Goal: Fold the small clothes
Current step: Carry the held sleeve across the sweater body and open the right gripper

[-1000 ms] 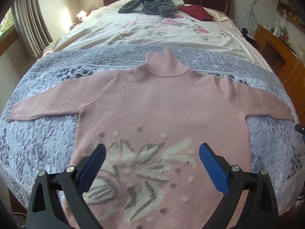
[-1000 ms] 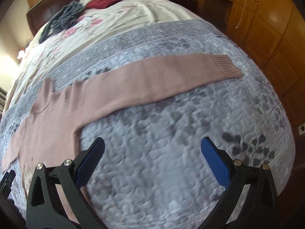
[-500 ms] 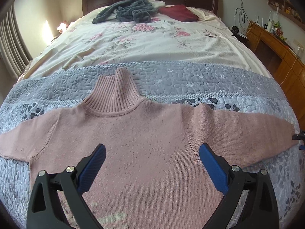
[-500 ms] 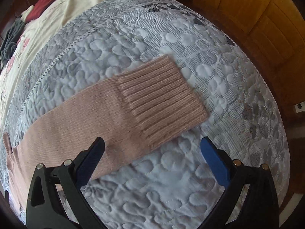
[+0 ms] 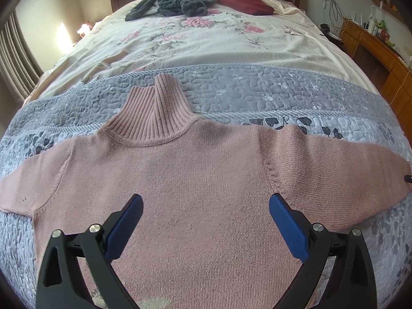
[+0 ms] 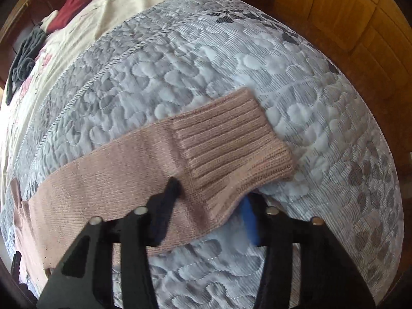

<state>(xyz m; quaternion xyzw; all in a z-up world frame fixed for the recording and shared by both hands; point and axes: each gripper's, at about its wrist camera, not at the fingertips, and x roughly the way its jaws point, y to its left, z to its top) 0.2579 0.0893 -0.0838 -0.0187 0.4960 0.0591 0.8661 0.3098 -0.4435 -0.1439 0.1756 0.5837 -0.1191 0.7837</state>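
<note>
The right tool had its two fingers drawn close on the ribbed cuff of the pink sweater, one dark finger pressing on top of the sleeve and the blue pad under its near edge, which was lifted off the quilt. The left tool hung with its blue pads wide apart over the sweater's chest, below the ribbed turtleneck collar, gripping nothing. The sweater lay flat, face up, sleeves spread to both sides across the grey quilt at the foot of the bed. Beyond it lay a floral sheet, with a grey garment and a dark red one near the headboard
</note>
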